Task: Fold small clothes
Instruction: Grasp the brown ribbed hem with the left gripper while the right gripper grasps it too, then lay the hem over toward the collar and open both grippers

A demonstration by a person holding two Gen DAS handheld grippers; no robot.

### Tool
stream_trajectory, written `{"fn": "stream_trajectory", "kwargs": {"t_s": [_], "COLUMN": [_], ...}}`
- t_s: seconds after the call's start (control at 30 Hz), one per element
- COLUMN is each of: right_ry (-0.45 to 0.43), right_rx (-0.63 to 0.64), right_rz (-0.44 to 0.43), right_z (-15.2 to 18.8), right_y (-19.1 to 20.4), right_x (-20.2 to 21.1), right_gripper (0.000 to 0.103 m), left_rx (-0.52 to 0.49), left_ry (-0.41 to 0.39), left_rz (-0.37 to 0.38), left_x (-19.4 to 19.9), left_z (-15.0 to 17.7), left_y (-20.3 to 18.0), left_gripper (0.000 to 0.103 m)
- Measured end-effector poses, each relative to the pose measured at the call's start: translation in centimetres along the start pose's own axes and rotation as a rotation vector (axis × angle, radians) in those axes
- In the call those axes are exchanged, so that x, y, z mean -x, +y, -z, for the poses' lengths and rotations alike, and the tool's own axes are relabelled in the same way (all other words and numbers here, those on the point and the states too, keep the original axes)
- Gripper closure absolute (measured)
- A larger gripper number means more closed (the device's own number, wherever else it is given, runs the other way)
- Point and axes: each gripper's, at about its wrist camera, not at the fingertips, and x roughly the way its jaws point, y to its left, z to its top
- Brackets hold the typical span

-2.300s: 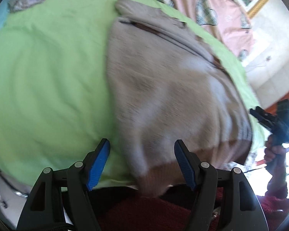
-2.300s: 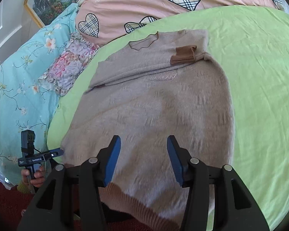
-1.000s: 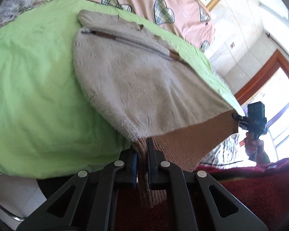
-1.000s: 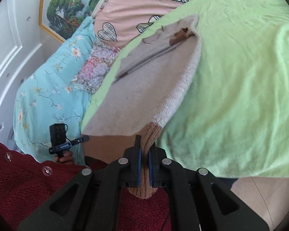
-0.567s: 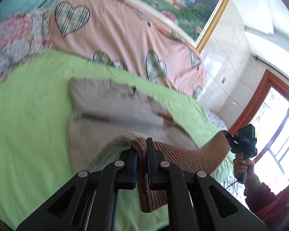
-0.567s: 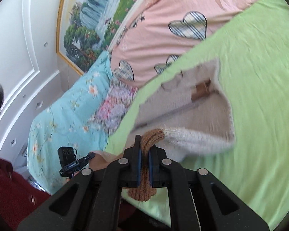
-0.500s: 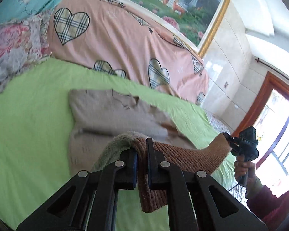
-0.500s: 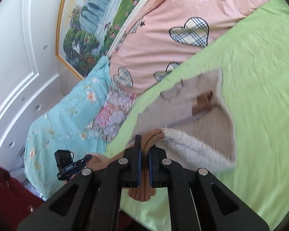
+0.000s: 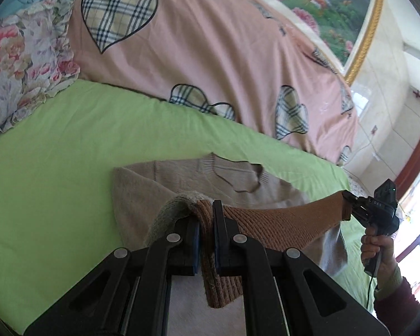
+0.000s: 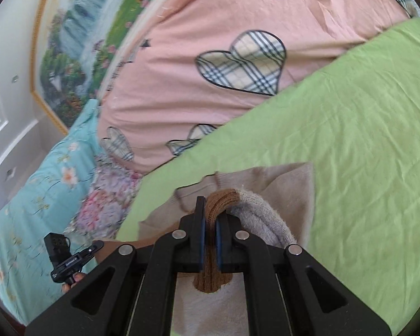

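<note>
A beige knit sweater [image 9: 182, 173] with a brown ribbed hem [image 9: 282, 221] lies on the green sheet [image 9: 56, 145], neckline toward the headboard. My left gripper [image 9: 205, 221] is shut on one corner of the hem. My right gripper [image 10: 209, 218] is shut on the other hem corner [image 10: 218, 198] and also shows at the right of the left wrist view [image 9: 350, 205]. The hem is stretched between them, lifted over the sweater's upper part near the neckline [image 10: 198, 184]. The left gripper shows in the right wrist view [image 10: 93, 245].
A pink duvet with plaid hearts [image 9: 210, 42] lies behind the sweater. A floral pillow [image 9: 22, 61] and a turquoise floral cover [image 10: 42, 184] lie at the left. A framed painting [image 10: 78, 42] hangs on the wall. Bare green sheet [image 10: 364, 140] extends to the right.
Both grippers closed on the hem corners, lifted them and carried the hem forward over the sweater toward the neckline. In the last half second they moved further forward.
</note>
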Motion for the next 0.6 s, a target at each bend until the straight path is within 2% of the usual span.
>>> {"fn": "stream_trajectory", "kwargs": {"t_s": [0.13,0.3,0.37,0.43,0.47,0.53,0.6], "right_ry": [0.047,0.115,0.125,0.081,0.059,0.02,0.041], "right_rx": [-0.025,-0.082,-0.116,-0.105,-0.08,0.015,0.091], "right_rz": [0.046,0.133,0.148,0.15,0.159,0.176,0.137], "right_z": [-0.6,0.0,0.4,0.6,0.7,1.3,2.3], "right_y": [-2.0,-4.6,-5.2,-4.7,-4.2,-2.3,-0.2], "right_x": [-3.8,-7.4,-7.5,-5.5,-4.6,-2.2,-1.9], "right_gripper": [0.096,0.093,0.087,0.073,0.071,0.07,0.07], "left_rx": [0.054,0.077,0.072,0.056,0.035,-0.007,-0.054], "left_ry": [0.045,0.169,0.181,0.157,0.148,0.134,0.155], "left_rz": [-0.05,-0.115,-0.105,-0.077,-0.058,-0.019,0.048], "left_x": [-4.1,-9.2,-8.9,-7.0,-5.7,-3.9,-3.2], "left_z": [-0.9,0.6,1.3,1.9,2.3,3.4,5.0], "left_y": [2.4,4.6,4.6,3.7,2.9,1.0,-1.5], "left_gripper": [0.097,0.094,0.092,0.089,0.084,0.082,0.073]}}
